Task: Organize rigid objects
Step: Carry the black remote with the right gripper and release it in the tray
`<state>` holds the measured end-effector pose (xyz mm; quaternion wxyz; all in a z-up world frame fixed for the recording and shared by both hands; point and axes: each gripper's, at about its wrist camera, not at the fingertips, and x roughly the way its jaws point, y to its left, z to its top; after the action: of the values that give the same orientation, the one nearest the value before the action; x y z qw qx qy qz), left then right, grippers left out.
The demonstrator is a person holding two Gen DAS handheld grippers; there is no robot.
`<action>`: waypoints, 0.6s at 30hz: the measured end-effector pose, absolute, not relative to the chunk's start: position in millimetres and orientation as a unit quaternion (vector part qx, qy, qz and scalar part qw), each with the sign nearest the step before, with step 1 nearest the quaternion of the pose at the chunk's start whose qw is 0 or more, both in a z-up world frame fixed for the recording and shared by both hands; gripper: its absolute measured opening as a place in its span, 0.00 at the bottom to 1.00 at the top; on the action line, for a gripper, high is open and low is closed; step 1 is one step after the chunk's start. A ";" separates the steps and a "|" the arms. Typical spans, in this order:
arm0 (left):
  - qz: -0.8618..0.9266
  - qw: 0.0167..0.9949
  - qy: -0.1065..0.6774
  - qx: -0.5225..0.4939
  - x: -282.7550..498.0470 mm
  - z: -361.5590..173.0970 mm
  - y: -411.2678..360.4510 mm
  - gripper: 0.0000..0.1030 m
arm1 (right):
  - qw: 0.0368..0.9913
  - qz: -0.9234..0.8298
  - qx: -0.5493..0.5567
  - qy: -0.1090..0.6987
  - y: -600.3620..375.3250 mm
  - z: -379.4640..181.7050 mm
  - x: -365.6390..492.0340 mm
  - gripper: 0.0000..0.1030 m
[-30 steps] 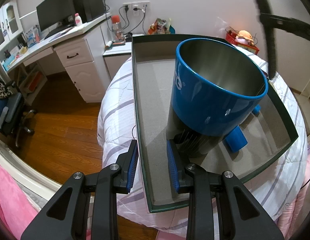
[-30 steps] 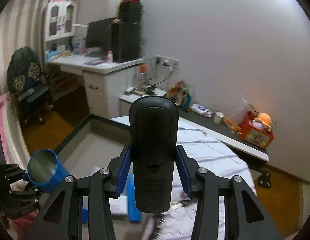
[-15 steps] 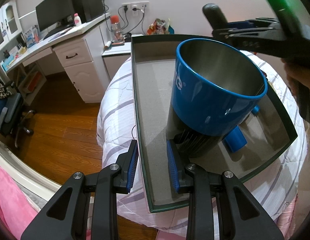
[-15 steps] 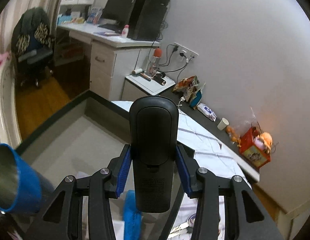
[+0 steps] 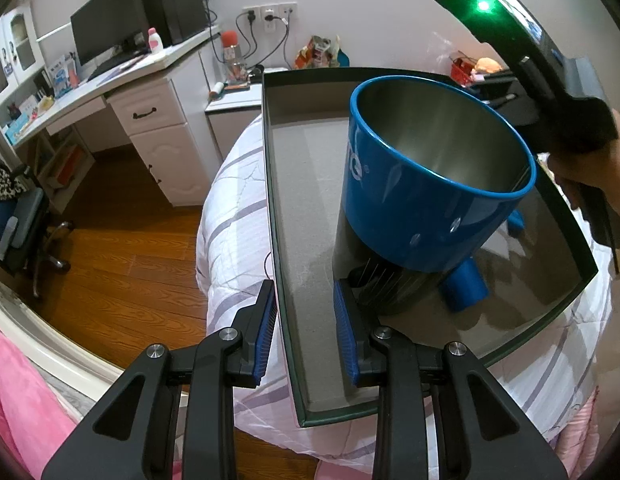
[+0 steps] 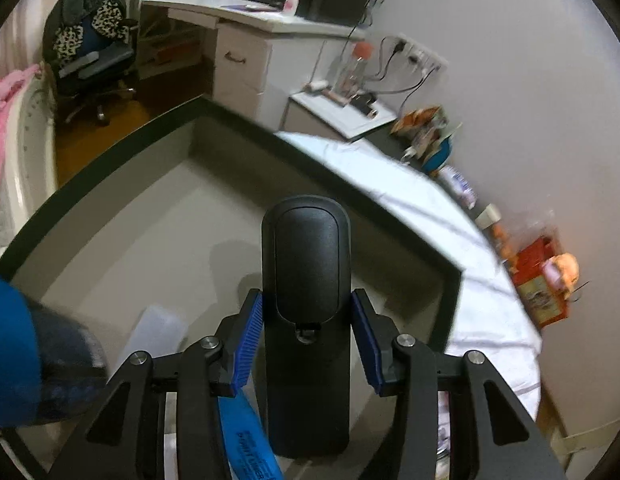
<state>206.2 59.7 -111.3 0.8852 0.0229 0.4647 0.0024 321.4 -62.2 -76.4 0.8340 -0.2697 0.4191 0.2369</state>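
A dark green box [image 5: 278,216] with a grey floor lies on a striped bed. A blue metal cup [image 5: 426,184] stands inside it on a dark ribbed cylinder [image 5: 386,292]. My left gripper [image 5: 304,328] is open, its fingers astride the box's left wall, the right finger by the cylinder. My right gripper [image 6: 308,340] is shut on a black remote-like device [image 6: 306,320] and holds it over the box [image 6: 238,128], tip toward the far corner. The cup shows blurred at the left edge of the right wrist view [image 6: 14,356].
A blue cylinder [image 5: 464,290] and a white card [image 5: 502,246] lie in the box; a blue strip [image 6: 246,440] lies under the right gripper. A white desk [image 5: 142,92], an office chair [image 5: 18,228] and wood floor are to the left. A red basket [image 6: 542,284] is by the wall.
My right gripper has swung down and in over the box with the black device, and now looms at the upper right of the left wrist view. The left gripper has not moved.
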 end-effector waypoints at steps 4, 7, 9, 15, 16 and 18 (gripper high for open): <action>0.004 0.885 0.465 0.024 205.4 -111.6 59.4 0.27 | 0.821 0.256 -0.262 0.437 -62.8 -81.4 315.2 0.44; 0.004 0.885 0.465 0.024 205.3 -111.7 59.4 0.27 | 0.821 0.253 -0.268 0.436 -62.7 -84.6 314.4 0.44; 0.003 0.885 0.465 0.022 205.0 -111.5 59.8 0.28 | 0.822 0.247 -0.275 0.434 -60.4 -85.3 315.7 0.44; 0.003 0.885 0.466 0.023 203.9 -113.3 59.1 0.28 | 0.843 0.222 -0.290 0.395 -64.9 -72.0 304.7 0.72; 0.003 0.885 0.466 0.023 204.0 -113.5 58.8 0.28 | 0.847 0.219 -0.291 0.388 -67.5 -67.6 301.4 0.72; 0.004 0.885 0.466 0.023 203.8 -113.4 59.1 0.28 | 0.857 0.219 -0.279 0.373 -76.0 -56.1 294.1 0.72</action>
<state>203.8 59.1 -113.4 0.8846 0.0234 0.4658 0.0037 294.1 -76.0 -56.1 0.8574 -0.2793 0.3729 0.2186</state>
